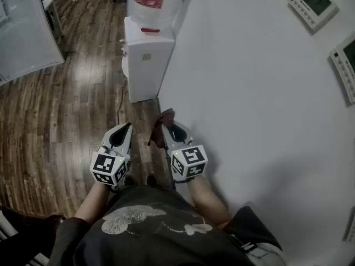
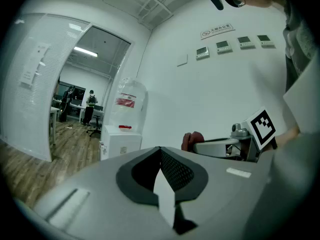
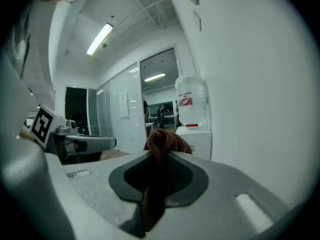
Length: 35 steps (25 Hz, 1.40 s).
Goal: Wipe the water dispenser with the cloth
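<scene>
A white water dispenser with a clear bottle on top stands against the wall, ahead of both grippers; it shows too in the left gripper view and the right gripper view. My right gripper is shut on a reddish-brown cloth, which bunches above its jaws and hangs between them. My left gripper is shut with nothing in it, side by side with the right one, well short of the dispenser. The cloth's tip peeks out in the left gripper view.
A white wall with several small panels runs along the right. Wood floor spreads to the left. A glass partition and open doorway lie at the far left, with people and desks beyond.
</scene>
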Each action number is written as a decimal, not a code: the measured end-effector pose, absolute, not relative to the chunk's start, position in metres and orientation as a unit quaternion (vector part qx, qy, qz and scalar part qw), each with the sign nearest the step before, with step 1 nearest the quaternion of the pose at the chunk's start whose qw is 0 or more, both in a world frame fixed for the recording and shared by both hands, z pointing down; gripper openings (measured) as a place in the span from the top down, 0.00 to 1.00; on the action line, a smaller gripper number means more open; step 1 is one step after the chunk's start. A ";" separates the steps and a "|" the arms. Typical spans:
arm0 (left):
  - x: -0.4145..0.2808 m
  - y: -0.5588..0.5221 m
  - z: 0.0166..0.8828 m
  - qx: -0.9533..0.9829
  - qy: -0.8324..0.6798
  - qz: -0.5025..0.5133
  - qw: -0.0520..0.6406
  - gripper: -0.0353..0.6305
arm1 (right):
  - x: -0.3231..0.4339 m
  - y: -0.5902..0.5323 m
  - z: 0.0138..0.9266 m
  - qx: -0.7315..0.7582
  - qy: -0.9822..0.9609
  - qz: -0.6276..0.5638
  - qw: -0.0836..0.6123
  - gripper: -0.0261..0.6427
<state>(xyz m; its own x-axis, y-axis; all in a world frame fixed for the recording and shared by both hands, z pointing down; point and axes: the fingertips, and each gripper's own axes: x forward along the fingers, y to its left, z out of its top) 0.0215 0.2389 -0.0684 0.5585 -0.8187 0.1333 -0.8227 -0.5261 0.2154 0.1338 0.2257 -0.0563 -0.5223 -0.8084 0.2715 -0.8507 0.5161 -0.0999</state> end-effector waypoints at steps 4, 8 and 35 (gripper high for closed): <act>0.014 0.239 -0.069 0.871 -0.475 0.003 0.126 0.92 | 0.135 0.221 -0.061 0.488 -0.862 0.111 0.086 0.90; 0.007 0.238 -0.066 0.866 -0.482 -0.002 0.136 0.92 | 0.132 0.220 -0.057 0.491 -0.858 0.119 0.086 0.90; -0.057 0.179 -0.044 0.860 -0.483 -0.011 0.164 0.92 | 0.131 0.148 -0.044 0.577 -0.809 0.104 0.047 0.90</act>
<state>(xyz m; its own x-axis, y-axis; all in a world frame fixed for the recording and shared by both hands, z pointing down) -0.0568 0.1791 -0.0444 0.5323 -0.8347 0.1409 -0.8278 -0.4784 0.2930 0.1308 0.1481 -0.0441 -0.3294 -0.9235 0.1966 -0.9432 0.3121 -0.1140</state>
